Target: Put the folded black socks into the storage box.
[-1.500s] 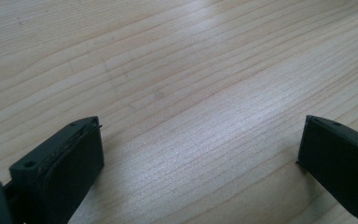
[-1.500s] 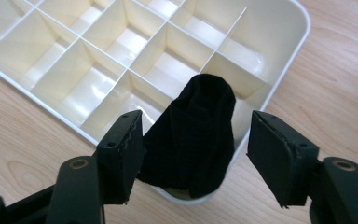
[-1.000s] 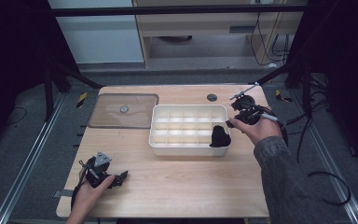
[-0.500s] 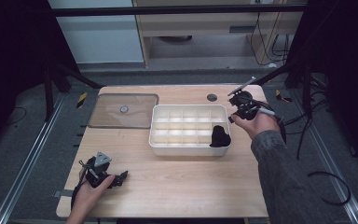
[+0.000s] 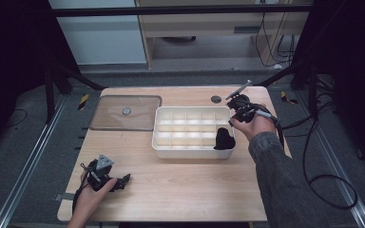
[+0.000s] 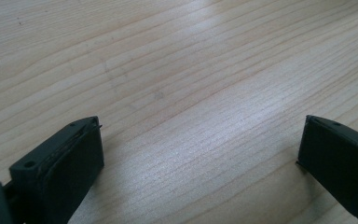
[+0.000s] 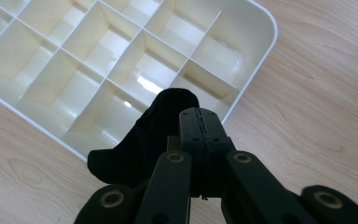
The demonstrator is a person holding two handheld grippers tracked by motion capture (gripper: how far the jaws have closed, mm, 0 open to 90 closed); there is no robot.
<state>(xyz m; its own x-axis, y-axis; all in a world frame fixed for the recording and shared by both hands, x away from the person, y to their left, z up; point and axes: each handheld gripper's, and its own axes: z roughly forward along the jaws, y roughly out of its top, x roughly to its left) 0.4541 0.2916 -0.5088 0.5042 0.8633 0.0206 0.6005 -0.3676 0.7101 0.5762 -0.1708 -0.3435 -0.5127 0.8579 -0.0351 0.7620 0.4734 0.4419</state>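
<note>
1. Here, a wooden table [image 5: 180, 185] holds a white tray [image 5: 192, 134] of small compartments, seen from the high view.
2. A black cloth [image 5: 224, 139] lies bunched in the tray's near right corner compartment, draping over the rim there.
3. The right gripper [image 5: 240, 105] hangs above the tray's far right corner, held in the person's right hand.
4. In the right gripper view, its jaws have just been closing and now meet pad to pad with nothing between them; the cloth [image 7: 140, 140] lies below and beyond the tips, over the tray [image 7: 256, 56] edge.
5. The left gripper [image 5: 121, 182] rests on the near left of the table, well apart from the tray.
6. In the left gripper view, its jaws stand wide apart over bare wood [image 6: 177, 93], holding nothing.
7. A clear lid [image 5: 123, 113] lies flat just left of the tray.
</note>
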